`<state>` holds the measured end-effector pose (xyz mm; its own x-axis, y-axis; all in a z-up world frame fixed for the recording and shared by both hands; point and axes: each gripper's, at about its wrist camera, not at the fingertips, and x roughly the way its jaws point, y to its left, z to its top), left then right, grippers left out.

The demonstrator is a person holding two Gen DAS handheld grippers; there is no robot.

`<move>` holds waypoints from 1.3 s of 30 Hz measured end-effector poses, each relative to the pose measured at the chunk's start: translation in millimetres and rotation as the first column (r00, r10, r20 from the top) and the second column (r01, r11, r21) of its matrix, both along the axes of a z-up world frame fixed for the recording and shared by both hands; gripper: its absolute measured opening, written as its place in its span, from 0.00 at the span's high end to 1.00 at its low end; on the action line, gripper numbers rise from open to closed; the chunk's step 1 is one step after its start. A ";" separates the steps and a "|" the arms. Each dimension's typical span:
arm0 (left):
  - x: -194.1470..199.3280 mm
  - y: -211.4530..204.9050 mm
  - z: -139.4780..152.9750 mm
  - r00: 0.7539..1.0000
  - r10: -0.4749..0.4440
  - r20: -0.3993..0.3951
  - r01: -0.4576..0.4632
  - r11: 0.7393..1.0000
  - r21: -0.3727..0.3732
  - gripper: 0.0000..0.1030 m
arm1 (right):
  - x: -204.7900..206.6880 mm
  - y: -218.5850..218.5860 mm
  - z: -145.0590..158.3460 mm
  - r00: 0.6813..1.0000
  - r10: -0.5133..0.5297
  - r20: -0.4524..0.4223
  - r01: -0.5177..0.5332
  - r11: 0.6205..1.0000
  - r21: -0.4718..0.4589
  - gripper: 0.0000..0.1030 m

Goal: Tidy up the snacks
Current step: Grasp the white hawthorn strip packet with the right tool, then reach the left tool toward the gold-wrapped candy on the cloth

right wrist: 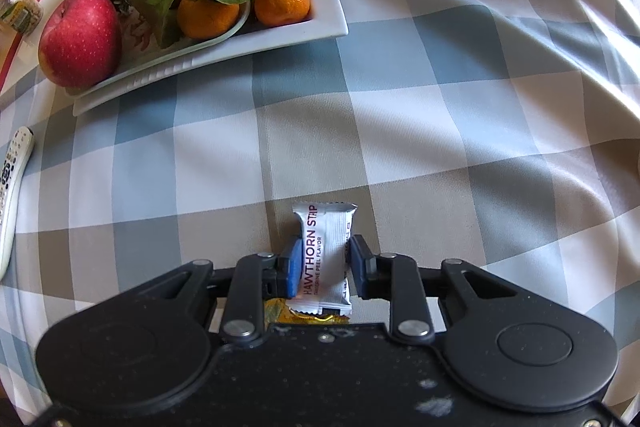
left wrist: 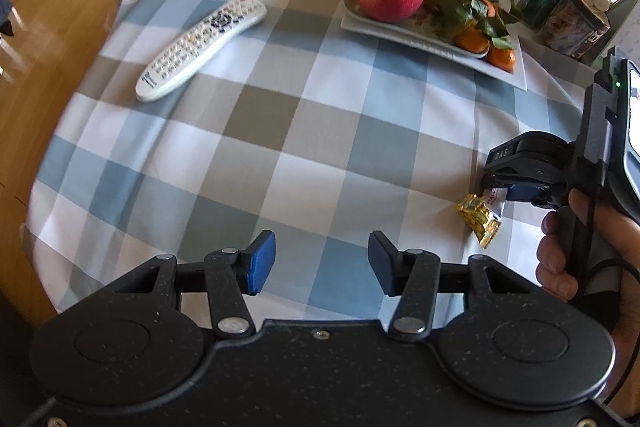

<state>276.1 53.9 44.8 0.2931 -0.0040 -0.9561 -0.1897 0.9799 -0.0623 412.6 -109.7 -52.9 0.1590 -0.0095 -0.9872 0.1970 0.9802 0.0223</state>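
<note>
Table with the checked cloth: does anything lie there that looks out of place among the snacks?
Yes. A white remote control lies askew on the cloth, left of the fruit tray. It is no snack.

The hawthorn strip [right wrist: 326,255] is a small white packet with crimped ends and purple print along its length. It lies flat on the checked cloth, long axis pointing away from the right gripper [right wrist: 325,265], and it sits between the two blue pads, which press on its long sides. Its far end sticks out beyond the fingertips. The gold candy [left wrist: 479,219] is a crinkled foil piece. It lies on the cloth just beside the packet, on the near side, partly under the gripper body.
</note>
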 end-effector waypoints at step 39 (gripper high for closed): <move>5.0 -53.0 -37.8 0.981 -0.170 -0.096 0.164 0.984 -0.068 0.47 | -165.3 -130.4 31.0 0.990 -0.117 -0.079 0.121 0.991 0.053 0.81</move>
<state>281.1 0.9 7.0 0.1851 -0.1024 -0.9774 -0.0322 0.9934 -0.1102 247.3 -240.0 -21.9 0.0855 0.0336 -0.9958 0.3152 0.9472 0.0590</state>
